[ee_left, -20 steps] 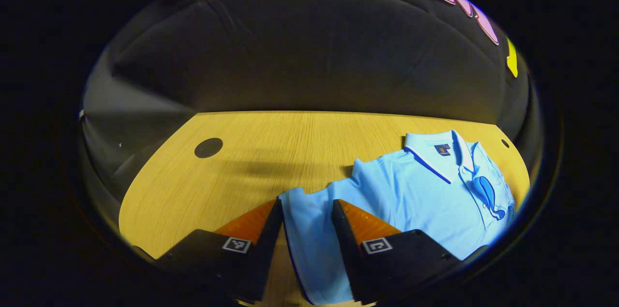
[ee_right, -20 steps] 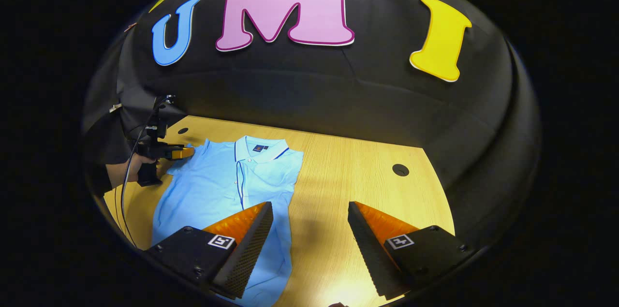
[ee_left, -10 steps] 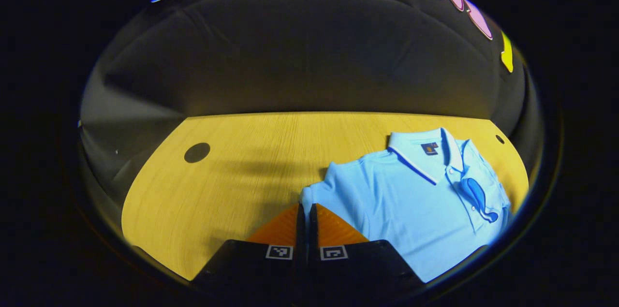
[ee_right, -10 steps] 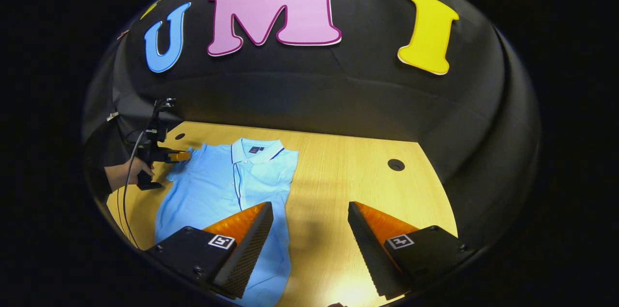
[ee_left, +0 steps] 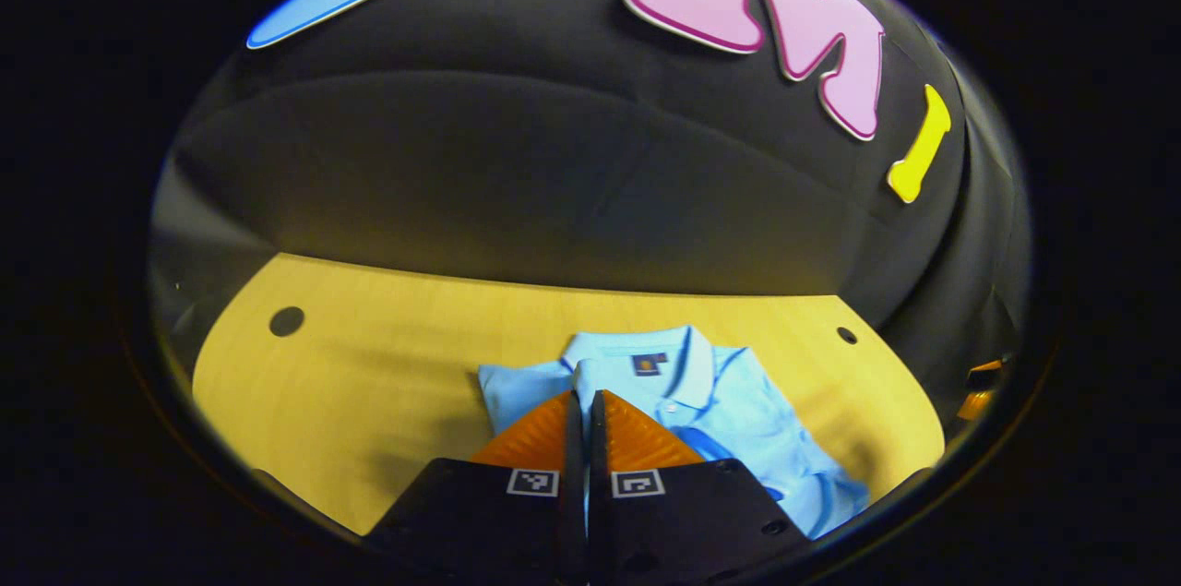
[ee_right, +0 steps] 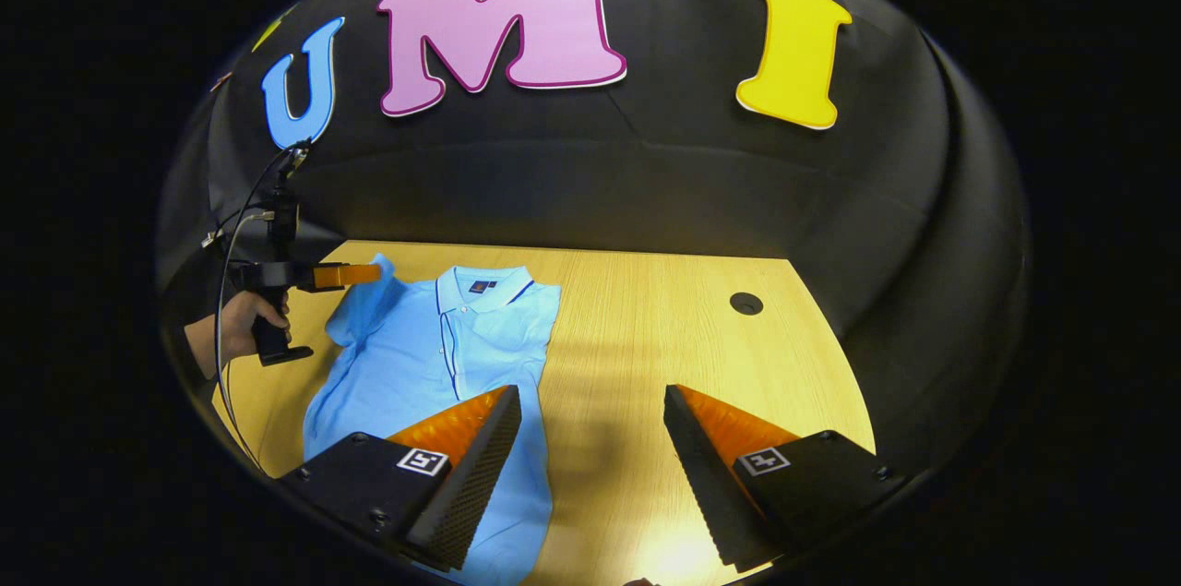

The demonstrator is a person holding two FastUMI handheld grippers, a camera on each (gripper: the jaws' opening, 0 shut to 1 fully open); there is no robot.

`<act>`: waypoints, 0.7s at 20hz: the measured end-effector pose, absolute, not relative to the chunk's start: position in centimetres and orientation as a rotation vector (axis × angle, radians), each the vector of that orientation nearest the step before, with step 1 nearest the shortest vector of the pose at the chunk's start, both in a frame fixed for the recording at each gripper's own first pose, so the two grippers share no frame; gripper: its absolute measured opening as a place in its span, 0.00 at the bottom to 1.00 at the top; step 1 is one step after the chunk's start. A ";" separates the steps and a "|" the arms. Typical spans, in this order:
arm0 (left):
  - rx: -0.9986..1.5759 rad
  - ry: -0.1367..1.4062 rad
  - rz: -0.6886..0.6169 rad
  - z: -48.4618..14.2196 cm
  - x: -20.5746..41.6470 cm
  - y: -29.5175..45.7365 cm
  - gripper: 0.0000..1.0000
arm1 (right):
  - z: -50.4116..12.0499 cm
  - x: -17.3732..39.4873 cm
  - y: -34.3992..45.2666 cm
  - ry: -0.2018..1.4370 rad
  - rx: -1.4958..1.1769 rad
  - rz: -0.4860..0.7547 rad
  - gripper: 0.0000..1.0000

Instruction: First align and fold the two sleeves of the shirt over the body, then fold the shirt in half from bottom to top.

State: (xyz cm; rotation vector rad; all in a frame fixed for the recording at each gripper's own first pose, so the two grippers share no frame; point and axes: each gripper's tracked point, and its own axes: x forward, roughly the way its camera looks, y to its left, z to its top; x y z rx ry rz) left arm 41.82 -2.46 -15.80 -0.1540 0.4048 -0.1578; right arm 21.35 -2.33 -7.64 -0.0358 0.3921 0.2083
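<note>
Shirt: a light-blue polo [ee_right: 434, 364] of soft, fine-knit cloth lies flat on the worktop, collar toward the booth wall; the collar has a thin dark piping line and a small dark tag inside the neck.
Sleeve: in the right gripper view the sleeve [ee_right: 369, 291] on the left gripper's side is lifted off the wood in a pointed peak, its tip at that gripper's fingers; the opposite sleeve lies folded over the body, giving that side a straight edge.
Left gripper: its fingers [ee_left: 565, 438], wedge-shaped with ribbed faces, are pressed together with only a thin slit between them; cloth of the sleeve runs into that slit. In the right gripper view a hand [ee_right: 235, 323] holds the gripper [ee_right: 364, 273] by its pistol-shaped handle, a cable looping away from it.
Right gripper: its fingers [ee_right: 480, 448] stand wide apart, gripping nothing, above the shirt's lower part and the bare wood beside it; their inner faces are finely dimpled.
Worktop: pale yellow wood-grain board [ee_right: 646, 337] with a rounded far edge and a dark round hole [ee_right: 745, 303].
</note>
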 end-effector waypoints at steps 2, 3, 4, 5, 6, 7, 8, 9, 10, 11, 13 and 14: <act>-0.215 0.431 -0.211 -16.0 40.9 -5.6 0.05 | -8.0 21.1 -2.4 0.394 -0.022 0.216 0.98; -0.241 0.436 -0.222 -15.7 40.3 -6.5 0.15 | -8.2 20.9 -2.3 0.395 -0.016 0.219 0.98; -0.270 0.442 -0.235 -15.6 39.8 -7.4 0.32 | -8.5 20.6 -2.2 0.395 -0.010 0.219 0.98; -0.294 0.444 -0.244 -15.3 39.0 -8.0 0.48 | -8.7 20.3 -2.1 0.396 -0.004 0.216 0.98; -0.310 0.445 -0.240 -15.2 38.3 -8.2 0.65 | -8.8 19.7 -2.2 0.398 0.006 0.210 0.98; -0.313 0.440 -0.229 -15.0 37.4 -8.0 0.81 | -9.0 19.1 -1.9 0.402 0.023 0.214 0.98; -0.297 0.432 -0.197 -14.4 36.1 -7.1 0.98 | -9.5 18.4 -1.4 0.407 0.035 0.216 0.98; -0.271 0.425 -0.165 -14.2 34.8 -6.2 0.96 | -9.8 17.6 -1.1 0.416 0.043 0.218 1.00; -0.246 0.416 -0.146 -14.0 33.1 -5.6 0.98 | -10.3 16.8 -0.8 0.426 0.048 0.218 1.00; -0.225 0.408 -0.132 -13.7 31.3 -5.0 0.98 | -10.5 15.8 -0.5 0.433 0.055 0.220 1.00; -0.201 0.387 -0.097 -13.1 27.3 -3.7 0.98 | -11.0 13.7 0.0 0.441 0.062 0.220 1.00; -0.201 0.382 -0.084 -13.1 25.1 -3.3 0.97 | -11.4 12.7 0.1 0.445 0.062 0.215 1.00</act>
